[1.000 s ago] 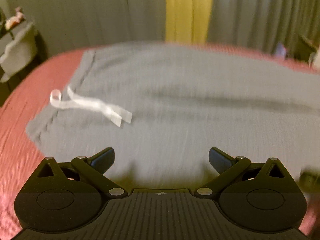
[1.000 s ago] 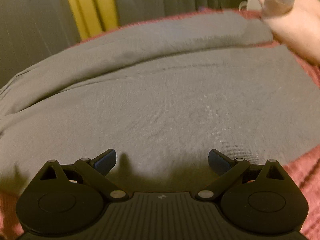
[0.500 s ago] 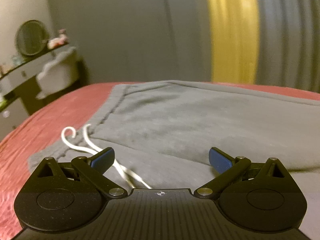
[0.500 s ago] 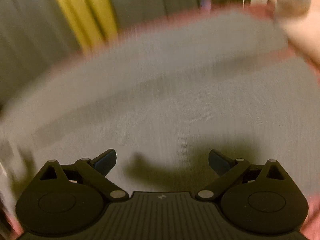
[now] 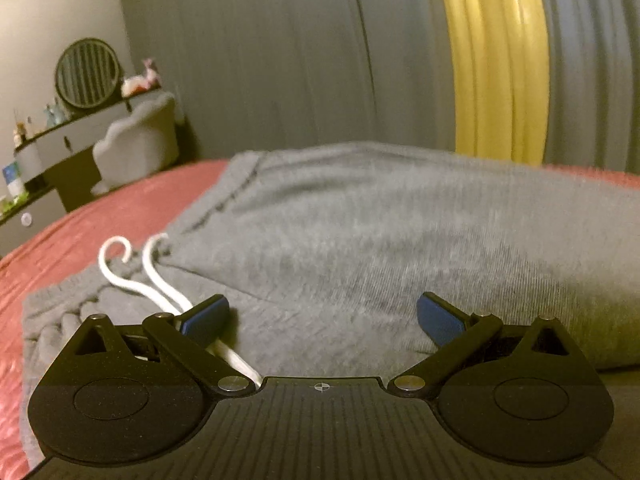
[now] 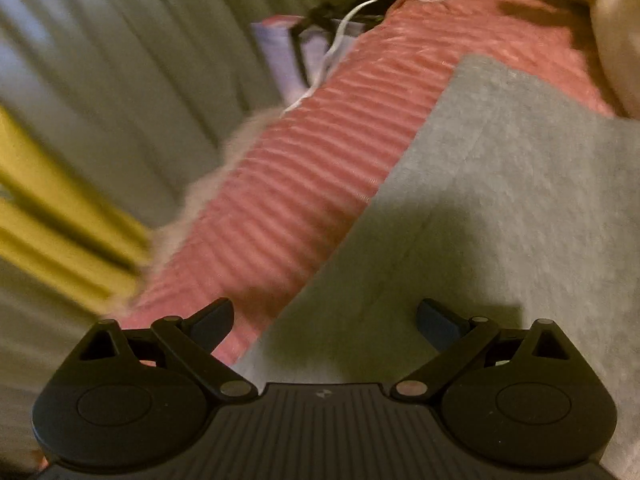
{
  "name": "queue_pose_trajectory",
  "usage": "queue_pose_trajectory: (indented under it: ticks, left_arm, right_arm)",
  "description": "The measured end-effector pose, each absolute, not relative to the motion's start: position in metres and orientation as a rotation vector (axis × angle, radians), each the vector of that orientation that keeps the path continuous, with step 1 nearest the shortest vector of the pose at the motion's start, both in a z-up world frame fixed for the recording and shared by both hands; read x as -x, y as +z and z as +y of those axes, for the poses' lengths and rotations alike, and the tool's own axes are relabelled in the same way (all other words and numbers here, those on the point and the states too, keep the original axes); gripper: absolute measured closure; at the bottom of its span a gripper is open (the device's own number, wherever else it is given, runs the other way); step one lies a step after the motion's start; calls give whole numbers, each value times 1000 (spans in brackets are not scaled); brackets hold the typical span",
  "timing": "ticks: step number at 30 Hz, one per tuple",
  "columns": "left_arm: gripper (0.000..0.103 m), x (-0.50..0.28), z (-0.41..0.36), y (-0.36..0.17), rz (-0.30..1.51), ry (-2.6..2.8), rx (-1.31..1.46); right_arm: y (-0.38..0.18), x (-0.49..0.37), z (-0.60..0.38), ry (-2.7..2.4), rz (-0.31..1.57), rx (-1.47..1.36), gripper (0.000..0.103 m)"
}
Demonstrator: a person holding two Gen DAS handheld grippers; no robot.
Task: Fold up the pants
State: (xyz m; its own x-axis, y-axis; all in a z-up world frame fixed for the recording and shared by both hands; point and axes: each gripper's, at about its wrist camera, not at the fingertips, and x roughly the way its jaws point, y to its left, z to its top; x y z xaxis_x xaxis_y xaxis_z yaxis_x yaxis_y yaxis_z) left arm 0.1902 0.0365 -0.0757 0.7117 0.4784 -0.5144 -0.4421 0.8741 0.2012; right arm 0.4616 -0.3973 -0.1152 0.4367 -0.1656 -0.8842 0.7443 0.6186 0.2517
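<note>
Grey sweatpants [image 5: 360,232] lie flat on a red bedspread [image 5: 100,216]. Their waistband sits at the left in the left wrist view, with a white drawstring [image 5: 132,276] curling out of it. My left gripper [image 5: 322,316] is open and low over the waist area, its left finger beside the drawstring. In the right wrist view, the leg end of the pants [image 6: 500,184] runs up to a hem at the upper right. My right gripper [image 6: 324,320] is open and straddles the pants' side edge, left finger over the bedspread [image 6: 304,168], right finger over the grey cloth.
A dresser with a round mirror [image 5: 86,74] and a grey chair [image 5: 138,148] stand beyond the bed at left. Grey and yellow curtains [image 5: 496,60] hang behind. A white cable [image 6: 340,36], a purple bag [image 6: 280,52] and a pale pillow [image 6: 616,28] lie near the bed's far end.
The left gripper dropped lower and closer to the waistband and drawstring. The right gripper swung off the middle of the pants to their side edge near the hem, now tilted.
</note>
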Motion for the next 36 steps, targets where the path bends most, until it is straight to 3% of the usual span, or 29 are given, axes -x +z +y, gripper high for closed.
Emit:
queue_pose_trajectory:
  ticks: [2, 4, 6, 9, 11, 15, 19, 25, 28, 29, 30, 31, 32, 33, 36]
  left_arm:
    - [0, -188, 37, -76, 578, 508, -49]
    - [0, -191, 43, -77, 584, 499, -22]
    - [0, -191, 48, -76, 589, 490, 10]
    - [0, -187, 54, -75, 596, 472, 59]
    - [0, -187, 58, -74, 605, 459, 93]
    - [0, -186, 67, -71, 632, 434, 165]
    - [0, -184, 75, -68, 639, 410, 233]
    - [0, -174, 76, -60, 619, 318, 252]
    - [4, -174, 82, -47, 624, 262, 301]
    - [12, -175, 84, -42, 625, 260, 313]
    - [19, -178, 88, -35, 627, 264, 331]
    - [19, -183, 92, -27, 631, 265, 363]
    - [13, -188, 101, -21, 632, 246, 417]
    - [11, -196, 109, -17, 638, 217, 473]
    - [13, -229, 129, -8, 659, 218, 563]
  right_arm:
    - [-115, -477, -393, -681, 962, -616, 7]
    - [-121, -486, -389, -747, 990, -524, 24]
    - [-126, -487, -386, -803, 1000, -441, 58]
    - [-127, -482, -382, -817, 995, -349, 84]
    - [-116, -469, -381, -773, 972, -355, 95]
    - [-73, -399, -384, -623, 816, -440, 96]
    - [-50, -268, -393, -525, 645, -645, 96]
    - [-108, -123, -368, -612, 740, -665, 100]
    - [-124, -97, -373, -624, 716, -715, 99]
    - [-119, -99, -378, -597, 702, -727, 93]
    - [-112, -104, -381, -565, 674, -709, 75]
    - [-103, -110, -378, -533, 634, -652, 59]
    - [-96, -116, -374, -515, 602, -587, 23]
    - [-92, -125, -369, -500, 569, -505, 4]
    - [-97, -158, -375, -446, 550, -333, 4]
